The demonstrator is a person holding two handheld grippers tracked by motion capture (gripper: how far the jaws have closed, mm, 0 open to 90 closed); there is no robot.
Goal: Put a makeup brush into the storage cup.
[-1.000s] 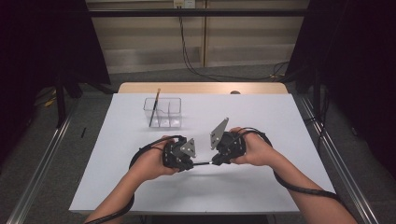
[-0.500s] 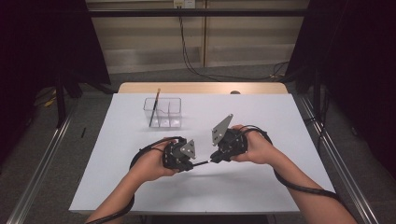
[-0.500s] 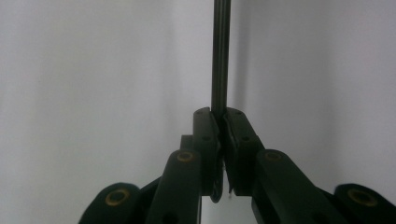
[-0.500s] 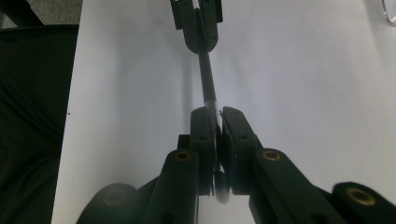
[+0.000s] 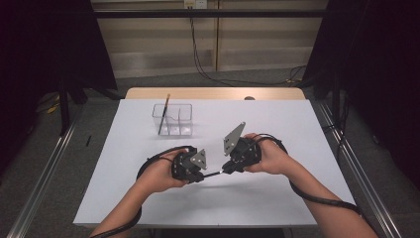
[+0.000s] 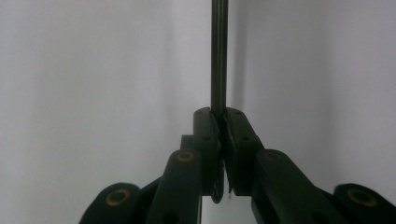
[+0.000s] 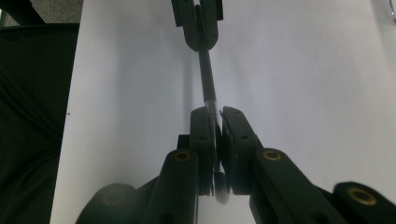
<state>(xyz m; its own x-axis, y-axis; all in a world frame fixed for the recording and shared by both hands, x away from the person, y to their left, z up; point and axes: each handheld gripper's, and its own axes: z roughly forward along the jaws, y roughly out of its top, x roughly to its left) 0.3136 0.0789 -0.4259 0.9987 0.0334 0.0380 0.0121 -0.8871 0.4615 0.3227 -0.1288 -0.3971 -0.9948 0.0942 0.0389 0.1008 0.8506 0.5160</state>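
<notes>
The left hand-held gripper [image 5: 197,177] and the right hand-held gripper [image 5: 229,168] are each clamped on one end of a thin dark pen [image 5: 213,174] held level just above the white worktop [image 5: 297,124], so uncapping or pulling apart seems not yet done.

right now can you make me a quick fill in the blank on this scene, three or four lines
1. Both grippers are shut on one thin black ____.
2. The left gripper and the right gripper hold it by opposite ____.
3. The clear organizer stands on the white ____.
4. A pencil leans in the organizer's ____ compartment.

Missing words: pen; ends; table; left
</notes>
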